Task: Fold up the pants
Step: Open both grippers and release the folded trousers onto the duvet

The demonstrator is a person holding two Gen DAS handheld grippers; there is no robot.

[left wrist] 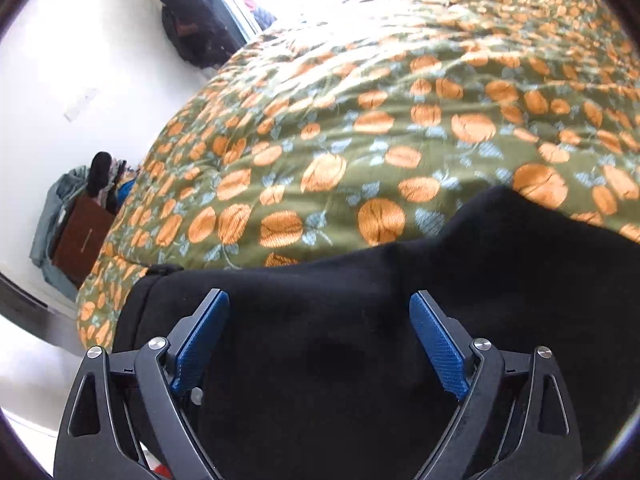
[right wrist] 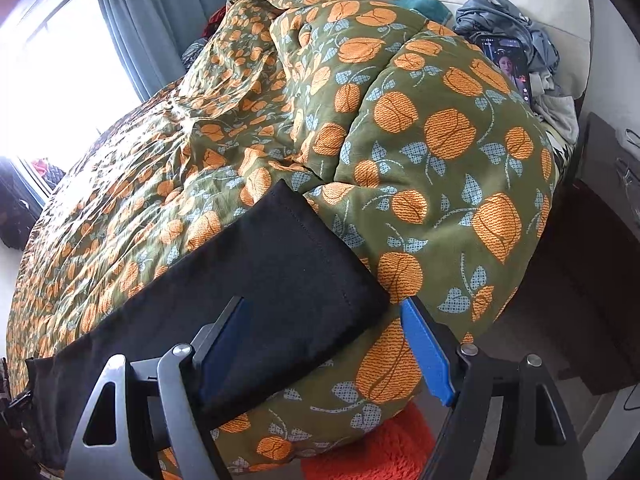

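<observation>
Left gripper point(left wrist: 319, 300) nearest the lens: blue pads point(left wrist: 202, 344) spread wide, nothing pinched. The black pants point(left wrist: 360, 320) fill the space between and beyond the fingers, lying flat on the quilt point(left wrist: 320, 140) just ahead; whether the pads touch cloth I cannot tell. Likely positioned over the waist end to take a fresh hold.

Right gripper point(right wrist: 322, 306): jaws also apart, gripping nothing. The hem end of the pants lies under and ahead of its left finger, hem corner reaching between the fingers; right finger stands over bare quilt. Judgement: pants laid out lengthwise, one gripper at each end, ready for folding end to end.

Farther ahead of the right gripper: phone point(right wrist: 508, 66), pile of clothes point(right wrist: 500, 16). Below it, orange rug point(right wrist: 380, 440).
</observation>
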